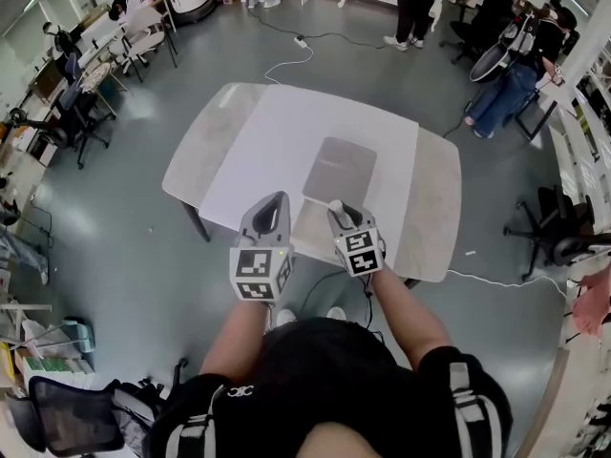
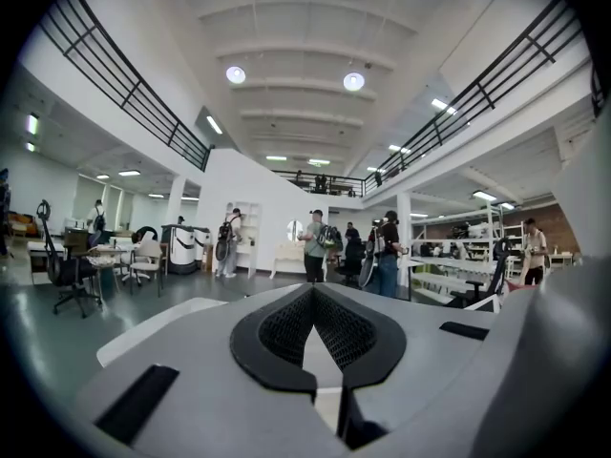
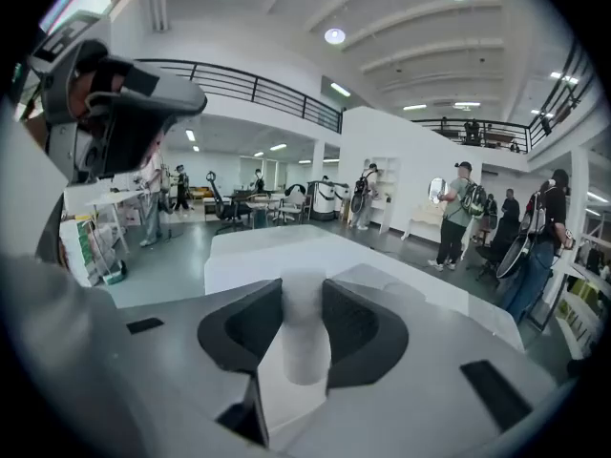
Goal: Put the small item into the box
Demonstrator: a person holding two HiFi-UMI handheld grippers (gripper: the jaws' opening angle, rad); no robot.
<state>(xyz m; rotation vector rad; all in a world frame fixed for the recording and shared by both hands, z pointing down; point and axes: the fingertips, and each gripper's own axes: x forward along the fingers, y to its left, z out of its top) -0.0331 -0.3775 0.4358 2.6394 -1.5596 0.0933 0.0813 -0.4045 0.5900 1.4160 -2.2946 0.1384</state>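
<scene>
In the head view a flat grey box lies on the white table, just beyond both grippers. My right gripper hovers over the table's near edge, shut on a small white cylinder. In the right gripper view the white cylinder stands upright between the two black pads, which press on its sides. My left gripper is beside it on the left, its tips together and nothing between them. The left gripper view shows that gripper pointing out across the hall, above the table.
The table's near edge is right under the grippers. Office chairs stand at the left and several people at the back right. A cable runs on the grey floor behind the table. A black chair is at the right.
</scene>
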